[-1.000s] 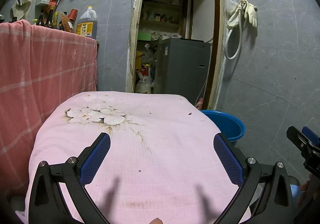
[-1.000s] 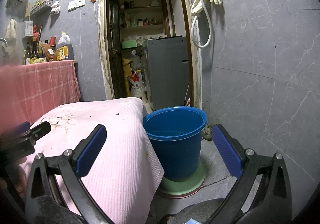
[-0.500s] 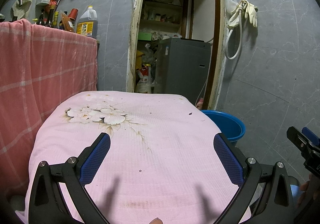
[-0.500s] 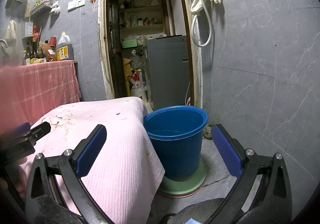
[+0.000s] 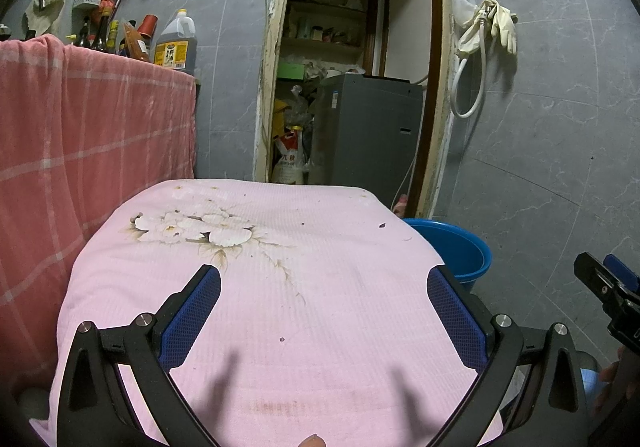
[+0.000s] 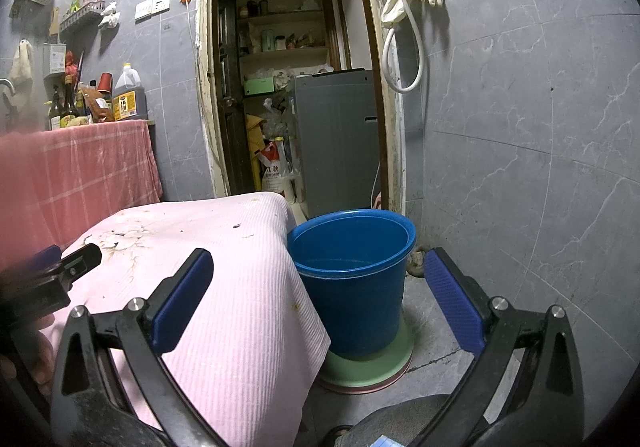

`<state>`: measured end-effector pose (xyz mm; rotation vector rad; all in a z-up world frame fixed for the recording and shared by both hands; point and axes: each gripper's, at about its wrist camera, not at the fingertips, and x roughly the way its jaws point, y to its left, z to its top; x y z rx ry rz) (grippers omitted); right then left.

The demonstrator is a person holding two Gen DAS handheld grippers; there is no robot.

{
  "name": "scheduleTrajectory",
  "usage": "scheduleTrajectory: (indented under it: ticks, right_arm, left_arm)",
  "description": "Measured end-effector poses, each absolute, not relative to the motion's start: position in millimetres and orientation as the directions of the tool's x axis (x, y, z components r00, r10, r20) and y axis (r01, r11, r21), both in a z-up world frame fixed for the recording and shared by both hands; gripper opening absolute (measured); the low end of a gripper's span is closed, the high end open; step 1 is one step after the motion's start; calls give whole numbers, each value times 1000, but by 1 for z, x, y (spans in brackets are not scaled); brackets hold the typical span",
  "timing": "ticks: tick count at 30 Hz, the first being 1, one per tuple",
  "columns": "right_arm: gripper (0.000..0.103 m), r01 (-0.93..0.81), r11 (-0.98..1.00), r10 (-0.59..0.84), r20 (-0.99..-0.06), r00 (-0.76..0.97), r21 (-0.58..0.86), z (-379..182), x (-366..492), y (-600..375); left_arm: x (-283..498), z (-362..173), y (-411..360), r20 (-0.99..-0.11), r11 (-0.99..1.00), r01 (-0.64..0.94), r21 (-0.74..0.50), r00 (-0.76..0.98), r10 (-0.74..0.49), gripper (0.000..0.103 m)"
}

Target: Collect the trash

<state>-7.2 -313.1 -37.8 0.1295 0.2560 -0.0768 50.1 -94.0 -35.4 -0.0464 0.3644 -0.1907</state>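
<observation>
Left gripper (image 5: pixel 324 311): hovered above the pink cloth (image 5: pixel 320 267), jaws spread wide, gripping nothing.
Right gripper (image 6: pixel 320 291): equally wide apart and empty, aimed toward the bucket.
Trash: only tiny dark scraps (image 5: pixel 382 225) lay on the cloth's far side.
Blue bucket (image 6: pixel 352 271): stood just beside the table edge, probably so scraps could drop in easily.

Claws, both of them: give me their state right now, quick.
Left claw: open, holding nothing, above the pink cloth.
Right claw: open, holding nothing, facing the blue bucket.
</observation>
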Motion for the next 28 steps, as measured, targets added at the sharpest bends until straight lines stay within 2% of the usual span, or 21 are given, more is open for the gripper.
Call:
scheduleTrajectory:
  ticks: [28]
  right_arm:
    - [103, 93, 988, -59, -261, 964, 121, -38, -8, -311]
  left_arm:
    - [47, -37, -103, -355, 990, 122, -64, 925, -137, 101]
